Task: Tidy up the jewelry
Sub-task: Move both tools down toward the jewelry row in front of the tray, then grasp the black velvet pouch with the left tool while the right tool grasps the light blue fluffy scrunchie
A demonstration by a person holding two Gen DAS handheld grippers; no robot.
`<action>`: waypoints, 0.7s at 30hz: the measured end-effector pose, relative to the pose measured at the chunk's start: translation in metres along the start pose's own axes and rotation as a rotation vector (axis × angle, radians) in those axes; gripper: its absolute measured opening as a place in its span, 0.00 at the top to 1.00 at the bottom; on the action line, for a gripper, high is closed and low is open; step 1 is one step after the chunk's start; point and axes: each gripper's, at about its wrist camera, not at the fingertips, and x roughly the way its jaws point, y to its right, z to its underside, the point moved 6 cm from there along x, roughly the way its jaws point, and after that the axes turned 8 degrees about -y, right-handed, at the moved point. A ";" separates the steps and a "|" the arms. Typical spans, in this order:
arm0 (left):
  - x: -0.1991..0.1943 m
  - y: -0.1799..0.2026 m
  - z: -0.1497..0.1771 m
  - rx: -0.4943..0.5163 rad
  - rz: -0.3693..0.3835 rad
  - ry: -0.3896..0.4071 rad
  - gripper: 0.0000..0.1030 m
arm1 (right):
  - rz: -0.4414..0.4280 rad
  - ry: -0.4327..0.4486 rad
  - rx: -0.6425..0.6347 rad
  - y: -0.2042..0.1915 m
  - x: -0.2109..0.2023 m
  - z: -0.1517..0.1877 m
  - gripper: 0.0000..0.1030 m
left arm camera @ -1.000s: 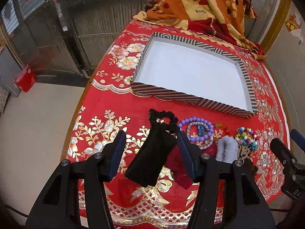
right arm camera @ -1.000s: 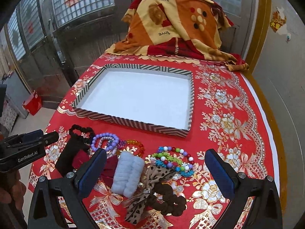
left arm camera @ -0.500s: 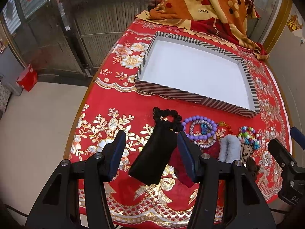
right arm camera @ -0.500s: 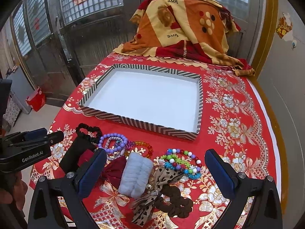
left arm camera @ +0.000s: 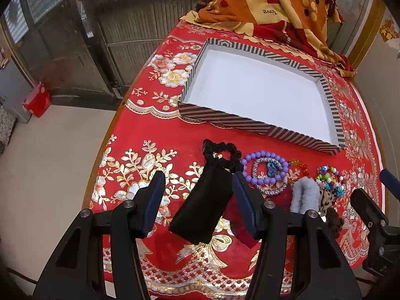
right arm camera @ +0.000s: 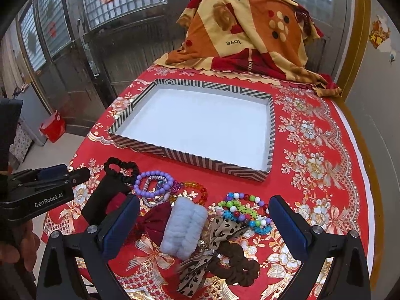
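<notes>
An empty white tray with a striped rim (left arm camera: 252,126) (right arm camera: 217,163) lies on the red tablecloth. In front of it lie a black scrunchie with a long black tail (left arm camera: 210,200) (right arm camera: 121,168), a purple bead bracelet (left arm camera: 265,170) (right arm camera: 153,183), a pale blue fluffy band (left arm camera: 305,197) (right arm camera: 185,227), a multicolour bead bracelet (right arm camera: 243,211), a leopard bow (right arm camera: 212,247) and a brown scrunchie (right arm camera: 235,265). My left gripper (left arm camera: 198,200) is open, hovering over the black tail. My right gripper (right arm camera: 202,227) is open wide above the fluffy band and bow.
A folded orange and red blanket (right arm camera: 250,32) sits at the far end of the table. The table's left edge (left arm camera: 105,145) drops to the floor, where a red box (left arm camera: 37,100) stands. Metal doors stand behind.
Both grippers have drawn back and risen slightly, so the tray and jewelry sit a little farther off. Nothing on the table has moved.
</notes>
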 end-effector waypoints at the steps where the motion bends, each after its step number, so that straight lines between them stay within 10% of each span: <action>1: 0.001 0.000 0.000 0.001 -0.001 -0.001 0.46 | -0.006 -0.005 0.004 0.001 0.001 0.000 0.00; 21: 0.010 0.001 0.000 -0.003 -0.001 -0.027 0.46 | -0.027 -0.046 0.010 0.005 0.010 0.004 0.00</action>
